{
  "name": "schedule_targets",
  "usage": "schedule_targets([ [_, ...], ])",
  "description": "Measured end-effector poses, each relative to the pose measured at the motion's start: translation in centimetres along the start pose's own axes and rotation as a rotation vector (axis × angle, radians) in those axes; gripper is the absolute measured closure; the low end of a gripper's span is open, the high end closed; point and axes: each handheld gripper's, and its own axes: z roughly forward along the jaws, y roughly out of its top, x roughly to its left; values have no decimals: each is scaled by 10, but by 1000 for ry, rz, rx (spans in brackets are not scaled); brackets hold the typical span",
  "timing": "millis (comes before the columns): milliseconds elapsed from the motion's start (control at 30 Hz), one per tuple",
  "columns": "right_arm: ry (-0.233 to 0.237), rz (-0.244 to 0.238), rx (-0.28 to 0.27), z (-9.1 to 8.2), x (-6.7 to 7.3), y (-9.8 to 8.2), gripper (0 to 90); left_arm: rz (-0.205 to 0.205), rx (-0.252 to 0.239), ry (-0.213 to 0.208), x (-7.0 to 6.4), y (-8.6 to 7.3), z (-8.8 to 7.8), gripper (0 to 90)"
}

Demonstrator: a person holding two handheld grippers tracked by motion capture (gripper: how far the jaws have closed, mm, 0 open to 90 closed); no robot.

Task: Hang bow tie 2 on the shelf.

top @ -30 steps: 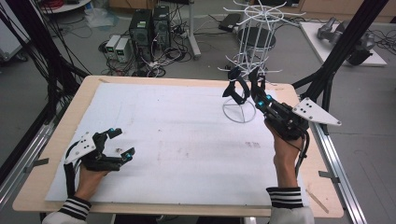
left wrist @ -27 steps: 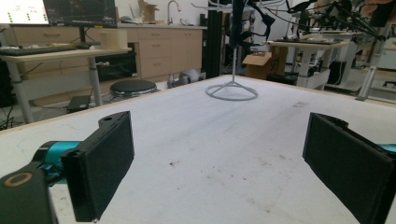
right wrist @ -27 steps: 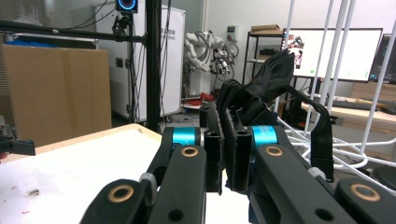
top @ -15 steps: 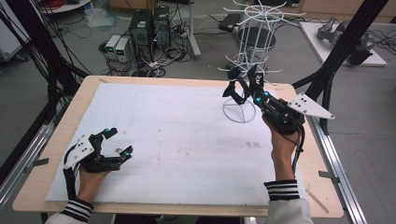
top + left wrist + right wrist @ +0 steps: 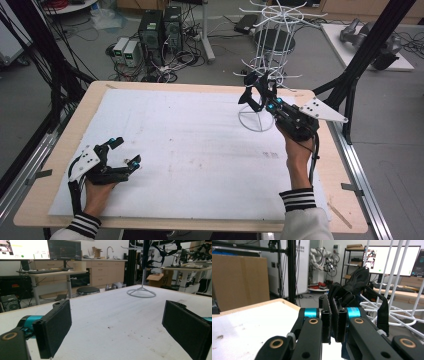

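black glove [image 5: 355,281] clamped in right gripper [image 5: 333,322], beside wire rack [image 5: 398,312]

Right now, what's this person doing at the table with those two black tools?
The person holds a gripper in each hand. The right gripper is shut on a black strap-like item, too dark to identify, and holds it up against the white wire rack at the table's far right. The left gripper rests open near the front left of the white mat, holding nothing.

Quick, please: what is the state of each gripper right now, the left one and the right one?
Left gripper: jaws open, holding nothing, low over the white table cover.
Right gripper: jaws shut on a black strap-like item, beside the white wire rack.
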Motion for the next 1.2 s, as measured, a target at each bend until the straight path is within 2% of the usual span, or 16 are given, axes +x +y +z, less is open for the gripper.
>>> schedule_targets([
  [233,12,22,27,6,-1,-5,875,-12,3,0,1,-3,-1,94],
  [800,27,105,73,7,-6,-28,872,-35,7,-2,1,-8,-2,94],
  [1033,28,118,88,6,-8,-36,870,-30,1,4,2,-9,-3,94],
  [1200,32,146,98,4,-11,-41,870,-30,-3,5,2,-9,-3,94],
])
